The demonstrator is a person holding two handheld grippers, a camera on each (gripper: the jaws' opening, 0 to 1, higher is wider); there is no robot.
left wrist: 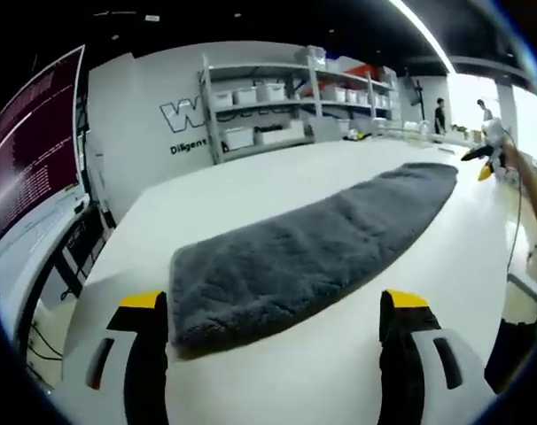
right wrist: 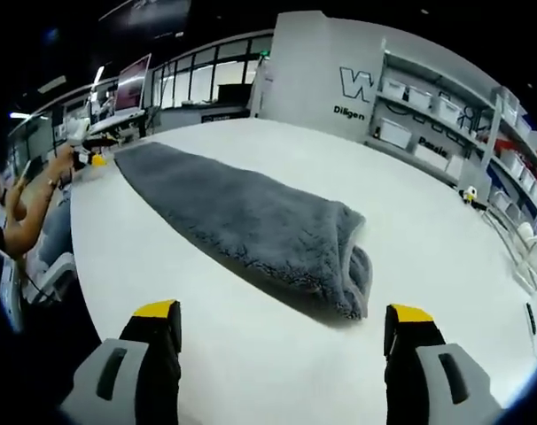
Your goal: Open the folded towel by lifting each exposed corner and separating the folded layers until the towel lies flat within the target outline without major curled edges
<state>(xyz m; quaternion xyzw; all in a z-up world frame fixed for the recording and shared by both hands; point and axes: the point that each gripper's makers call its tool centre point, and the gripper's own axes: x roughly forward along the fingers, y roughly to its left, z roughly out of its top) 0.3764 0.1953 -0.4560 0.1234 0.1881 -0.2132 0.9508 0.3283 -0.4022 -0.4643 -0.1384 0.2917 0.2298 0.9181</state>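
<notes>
One grey towel [left wrist: 313,243] stretches lengthwise away from open left tongs [left wrist: 273,354].

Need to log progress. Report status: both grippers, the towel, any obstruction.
Left gripper open, near end of long grey plush towel. Right gripper open, at its opposite, still-layered end. Towel still folded on white table. Nothing in the way.

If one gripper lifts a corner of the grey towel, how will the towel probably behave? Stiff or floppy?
The grey towel is probably floppy: its folded end sags in soft rounded layers. The thick plush pile suggests some weight, so a lifted corner would likely droop and drag. On the smooth white table it may slide rather than unfold.
</notes>
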